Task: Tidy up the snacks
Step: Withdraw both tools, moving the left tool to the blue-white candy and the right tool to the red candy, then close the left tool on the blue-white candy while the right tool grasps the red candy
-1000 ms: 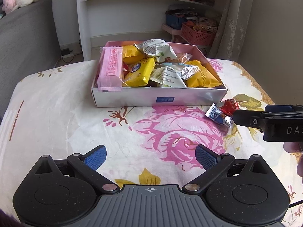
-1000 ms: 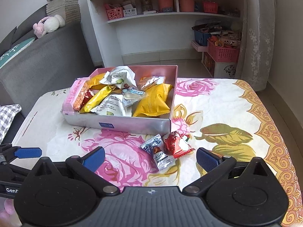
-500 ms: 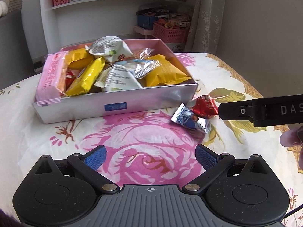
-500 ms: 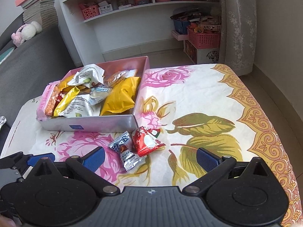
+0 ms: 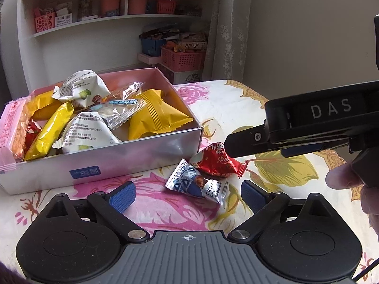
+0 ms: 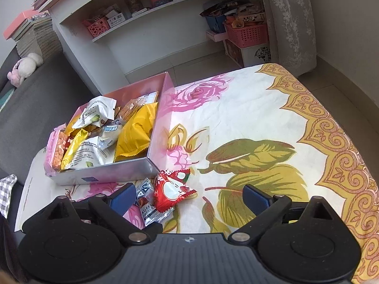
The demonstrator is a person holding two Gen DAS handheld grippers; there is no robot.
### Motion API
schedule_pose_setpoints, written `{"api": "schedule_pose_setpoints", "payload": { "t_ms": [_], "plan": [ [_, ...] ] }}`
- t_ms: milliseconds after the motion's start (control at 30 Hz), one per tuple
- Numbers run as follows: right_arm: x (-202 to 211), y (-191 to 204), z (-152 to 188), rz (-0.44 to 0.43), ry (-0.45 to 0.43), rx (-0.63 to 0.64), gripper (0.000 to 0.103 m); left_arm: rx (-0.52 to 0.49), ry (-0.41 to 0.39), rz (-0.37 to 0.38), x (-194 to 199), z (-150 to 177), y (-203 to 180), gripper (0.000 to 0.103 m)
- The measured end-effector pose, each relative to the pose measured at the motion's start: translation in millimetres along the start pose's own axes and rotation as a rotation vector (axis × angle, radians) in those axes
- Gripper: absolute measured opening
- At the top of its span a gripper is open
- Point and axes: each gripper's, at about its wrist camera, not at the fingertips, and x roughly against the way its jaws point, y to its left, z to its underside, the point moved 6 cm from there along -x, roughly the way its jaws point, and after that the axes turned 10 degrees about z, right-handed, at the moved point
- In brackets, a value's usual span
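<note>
Left wrist view showed the left tool (image 5: 188, 193) low in the frame, its blue-padded jaws spread wide with nothing between them, though they had just been narrowing a little. Compared with a second earlier, both tools had drawn closer to the two loose sweets, which now sat larger and nearer the middle of each picture.

The silver-and-blue foil-wrapped truffle chocolate (image 5: 198, 184) lay on the floral cloth of the desk (image 5: 236, 108), just ahead of the left tool's gap. Touching it on the upper right was the red crinkled candy wrapper (image 5: 216, 164). Both lay just outside the near right corner of the pink-lined open cardboard box (image 5: 142, 156), which filled the left half of the frame and already held yellow, white and silver snack packets.

The right tool (image 6: 188, 196) came in from the right edge of the left view, one black finger tip hanging over the red wrapper. From its own camera its jaws were likewise released and empty, having just been closing slightly, with the red wrapper lying between the pads and the truffle partly behind the left pad.

My guess was that a pick-up of these last two sweets was about to start, one per tool, leaving only the drop into the box.
</note>
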Motion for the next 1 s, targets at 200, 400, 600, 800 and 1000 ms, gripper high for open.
{"api": "schedule_pose_setpoints", "payload": {
  "t_ms": [200,400,600,800,1000],
  "plan": [
    [-10,9,0,-0.027,0.012,-0.002,0.077,0.016,-0.011,0.023,-3,-4,0,0.081],
    [-19,13,0,-0.03,0.024,-0.023,0.057,-0.025,0.034,0.031,-4,-1,-8,0.045],
    [-25,12,0,-0.002,0.018,-0.04,0.03,-0.025,0.08,0.01,0,4,1,0.023],
    [-23,12,1,-0.005,0.023,-0.014,0.024,0.018,0.089,-0.009,17,7,19,0.015],
    [-16,4,3,0.03,0.036,-0.011,0.024,0.09,0.062,0.044,31,8,25,0.022]
  ]
}}
